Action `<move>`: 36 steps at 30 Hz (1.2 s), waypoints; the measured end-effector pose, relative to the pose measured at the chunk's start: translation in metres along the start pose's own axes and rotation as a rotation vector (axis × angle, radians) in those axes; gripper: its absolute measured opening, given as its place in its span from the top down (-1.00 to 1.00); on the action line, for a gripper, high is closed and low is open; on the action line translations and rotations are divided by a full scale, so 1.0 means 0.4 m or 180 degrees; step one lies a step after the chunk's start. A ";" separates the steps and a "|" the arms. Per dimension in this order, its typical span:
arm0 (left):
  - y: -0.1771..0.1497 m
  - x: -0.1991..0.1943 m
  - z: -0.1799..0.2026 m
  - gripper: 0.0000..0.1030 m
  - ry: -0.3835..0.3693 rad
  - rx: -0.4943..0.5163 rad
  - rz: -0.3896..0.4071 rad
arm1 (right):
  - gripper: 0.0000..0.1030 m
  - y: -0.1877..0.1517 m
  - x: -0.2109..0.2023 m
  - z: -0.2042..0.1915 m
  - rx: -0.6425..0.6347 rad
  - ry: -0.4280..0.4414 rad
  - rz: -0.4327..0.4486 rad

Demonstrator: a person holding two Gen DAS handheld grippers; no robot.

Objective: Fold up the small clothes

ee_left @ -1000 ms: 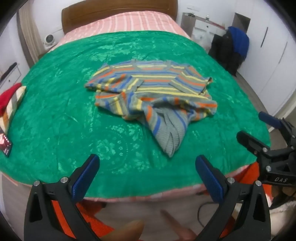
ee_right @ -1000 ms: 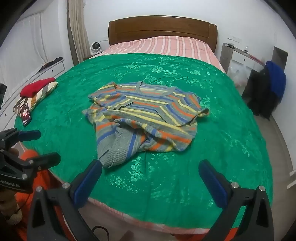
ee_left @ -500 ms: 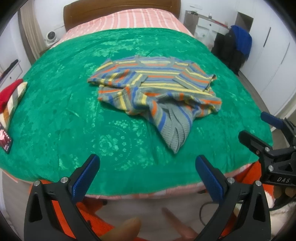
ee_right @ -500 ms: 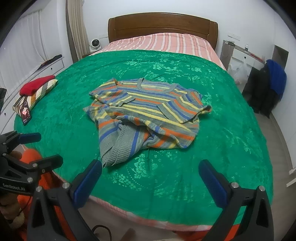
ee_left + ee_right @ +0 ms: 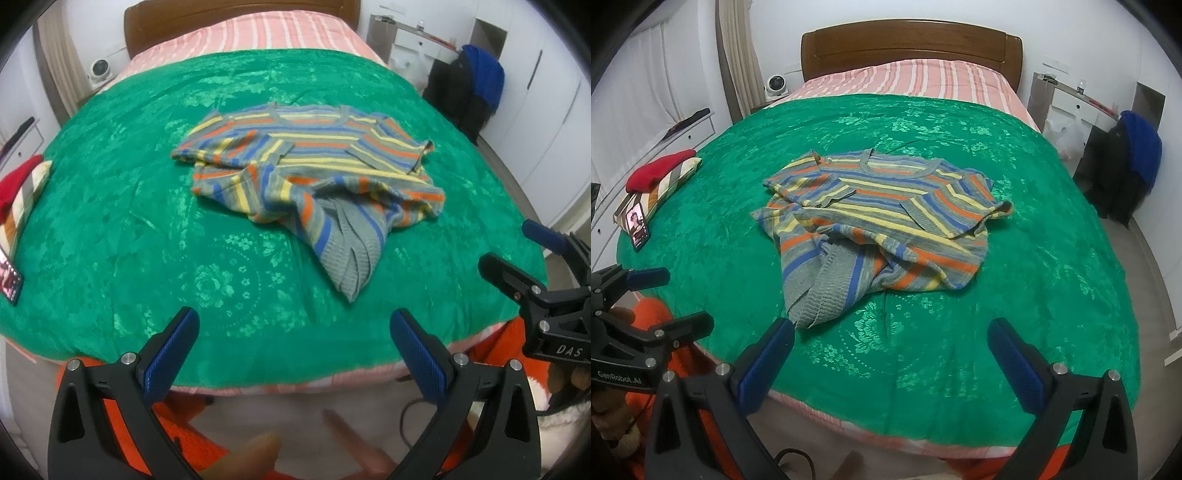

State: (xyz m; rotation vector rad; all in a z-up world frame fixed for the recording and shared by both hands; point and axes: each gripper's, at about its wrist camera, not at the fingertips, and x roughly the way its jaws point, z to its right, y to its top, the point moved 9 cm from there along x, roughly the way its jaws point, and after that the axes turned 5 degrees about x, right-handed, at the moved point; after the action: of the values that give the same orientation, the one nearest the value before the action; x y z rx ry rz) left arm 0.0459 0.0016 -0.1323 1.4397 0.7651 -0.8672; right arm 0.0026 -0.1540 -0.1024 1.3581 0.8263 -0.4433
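Both my claws hang wide apart and hold nothing: my left gripper (image 5: 294, 354) and right gripper (image 5: 893, 354) hover at the bed's near edge. My striped sweater (image 5: 882, 218) (rumpled, half folded) lies mid green bedspread (image 5: 1052, 258).

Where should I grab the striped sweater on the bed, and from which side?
Probably the grey ribbed hem of the striped sweater, coming from the foot of the bed. That bunched corner points toward both open grippers, left gripper and right gripper, and rises off the green bedspread, so a finger could slip under it.
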 end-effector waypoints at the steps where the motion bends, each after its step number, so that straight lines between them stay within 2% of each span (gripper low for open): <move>1: -0.001 0.003 0.000 -1.00 -0.0002 0.0000 -0.0014 | -1.00 -0.001 0.001 0.001 0.0004 -0.0004 -0.0003; 36: -0.012 0.010 -0.001 -0.99 -0.0042 -0.0032 -0.0088 | -1.00 -0.007 0.015 0.000 0.0010 -0.0032 -0.0069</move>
State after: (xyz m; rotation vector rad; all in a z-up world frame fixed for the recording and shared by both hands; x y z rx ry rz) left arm 0.0439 0.0022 -0.1381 1.4162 0.7800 -0.8919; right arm 0.0044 -0.1535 -0.1087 1.3500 0.8330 -0.4682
